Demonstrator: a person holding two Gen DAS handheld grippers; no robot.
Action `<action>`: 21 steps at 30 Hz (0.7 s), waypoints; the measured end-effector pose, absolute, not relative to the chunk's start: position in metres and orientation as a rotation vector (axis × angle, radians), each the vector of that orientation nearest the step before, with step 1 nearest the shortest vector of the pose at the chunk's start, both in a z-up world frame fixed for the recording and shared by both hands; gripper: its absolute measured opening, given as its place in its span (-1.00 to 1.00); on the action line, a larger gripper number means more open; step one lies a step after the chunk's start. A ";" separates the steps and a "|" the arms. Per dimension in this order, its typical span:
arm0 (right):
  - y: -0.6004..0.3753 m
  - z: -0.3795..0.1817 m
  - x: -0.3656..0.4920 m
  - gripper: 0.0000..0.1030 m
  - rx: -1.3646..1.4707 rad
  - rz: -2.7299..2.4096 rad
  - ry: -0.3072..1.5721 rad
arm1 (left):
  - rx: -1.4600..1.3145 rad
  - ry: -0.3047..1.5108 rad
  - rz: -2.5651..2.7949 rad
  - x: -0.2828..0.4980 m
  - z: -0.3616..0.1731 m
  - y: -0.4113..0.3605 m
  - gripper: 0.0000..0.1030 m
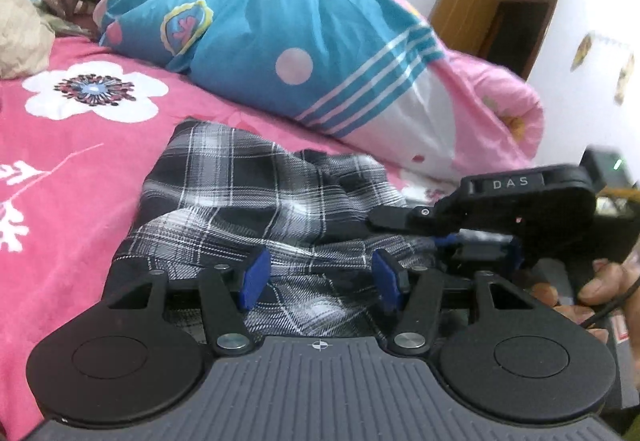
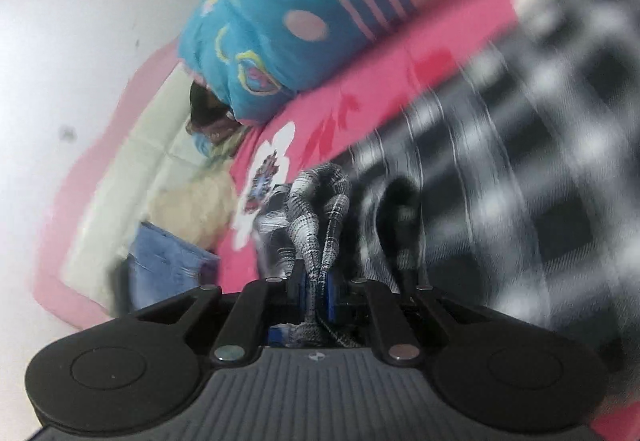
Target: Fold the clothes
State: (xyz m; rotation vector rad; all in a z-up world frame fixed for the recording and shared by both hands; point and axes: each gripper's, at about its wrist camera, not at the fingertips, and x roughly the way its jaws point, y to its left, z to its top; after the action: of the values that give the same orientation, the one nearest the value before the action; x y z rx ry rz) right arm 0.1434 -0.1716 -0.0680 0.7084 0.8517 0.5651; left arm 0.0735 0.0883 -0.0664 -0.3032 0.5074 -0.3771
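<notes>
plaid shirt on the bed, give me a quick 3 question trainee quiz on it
1. True or false: the right claw is shut on the plaid shirt.
2. The left claw is: A) open above the shirt, B) shut on the blue quilt, C) out of view.
3. What colour is the bed sheet under the shirt?

Key: 1 true; 2 A; 3 pink, with white flowers.
</notes>
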 end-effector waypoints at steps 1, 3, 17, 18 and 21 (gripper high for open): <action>-0.169 -0.067 0.143 -0.77 0.664 0.555 0.849 | -0.282 0.517 -0.367 0.074 -0.068 0.085 0.09; -0.171 -0.069 0.142 -0.71 0.658 0.552 0.860 | -0.252 0.525 -0.357 0.073 -0.069 0.082 0.09; -0.205 -0.080 0.162 0.42 0.767 0.536 0.953 | -0.261 0.544 -0.354 0.074 -0.067 0.083 0.09; -0.203 -0.080 0.165 0.44 0.758 0.539 0.964 | -0.262 0.545 -0.354 0.074 -0.068 0.083 0.09; -0.195 -0.080 0.174 0.53 0.735 0.563 0.991 | -0.265 0.548 -0.355 0.074 -0.067 0.084 0.09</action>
State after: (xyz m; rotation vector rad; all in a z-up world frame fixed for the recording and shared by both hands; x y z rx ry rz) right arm 0.1739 -0.1946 -0.0796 0.7348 0.9913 0.5628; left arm 0.0742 0.0842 -0.0674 -0.2652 0.5479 -0.3545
